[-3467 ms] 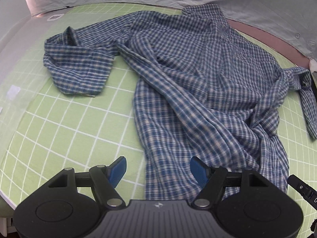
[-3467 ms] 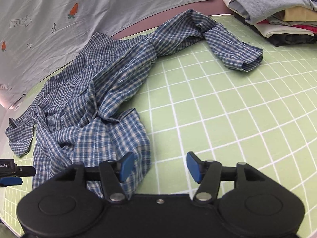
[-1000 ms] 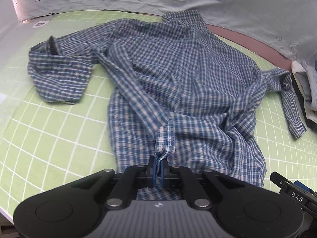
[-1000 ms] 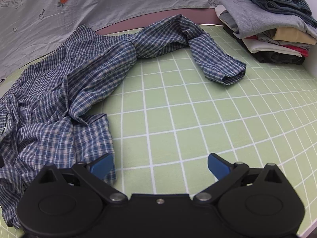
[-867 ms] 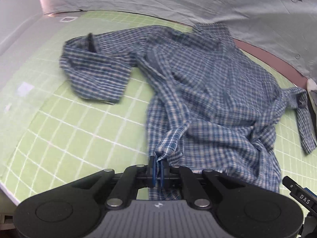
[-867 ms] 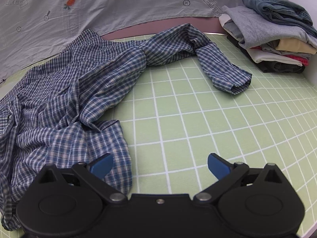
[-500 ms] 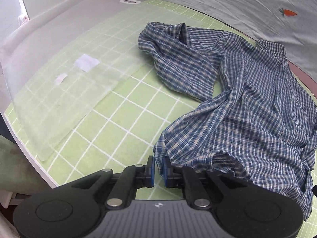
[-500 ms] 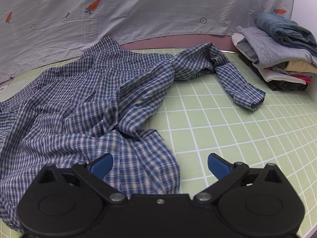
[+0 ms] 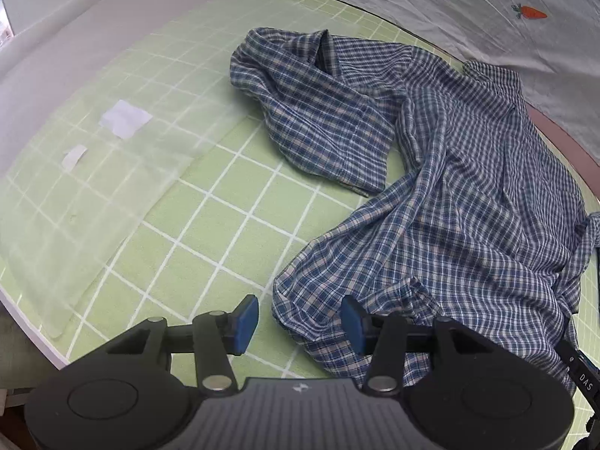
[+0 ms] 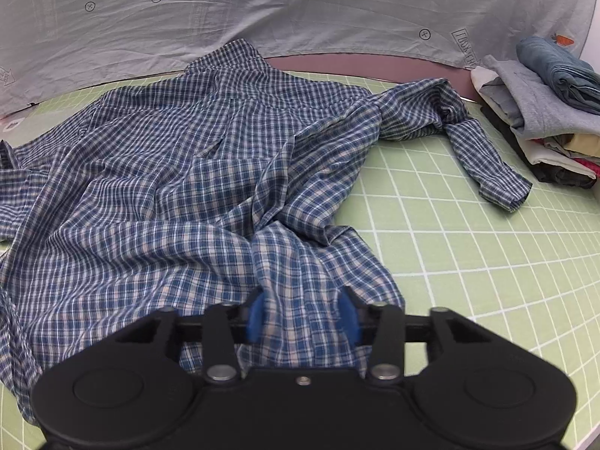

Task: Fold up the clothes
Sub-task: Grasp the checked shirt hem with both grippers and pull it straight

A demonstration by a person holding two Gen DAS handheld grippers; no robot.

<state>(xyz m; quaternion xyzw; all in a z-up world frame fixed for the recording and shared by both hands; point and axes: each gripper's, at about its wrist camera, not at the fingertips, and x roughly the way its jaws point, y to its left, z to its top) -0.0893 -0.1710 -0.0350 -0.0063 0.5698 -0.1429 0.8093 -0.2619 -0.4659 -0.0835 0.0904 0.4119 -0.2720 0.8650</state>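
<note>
A blue and white checked shirt [image 9: 468,202] [image 10: 180,195] lies crumpled on the green grid mat [image 9: 210,225]. Its left sleeve [image 9: 318,112] is bunched toward the back left, and its right sleeve [image 10: 483,161] trails toward the clothes pile. My left gripper [image 9: 298,318] is open just above the shirt's near left hem corner, which lies on the mat between the blue pads. My right gripper [image 10: 302,317] is open, its blue pads standing on either side of a raised fold of the near right hem.
A stack of folded clothes [image 10: 543,112] sits at the back right of the mat. A grey sheet with carrot prints [image 10: 300,11] hangs behind. A clear plastic sheet [image 9: 86,157] covers the mat's left part, near the table edge [image 9: 26,330].
My left gripper dragged the hem corner out to the left, then opened and let it go. My right gripper moved left over the hem and its pads have narrowed around a fold.
</note>
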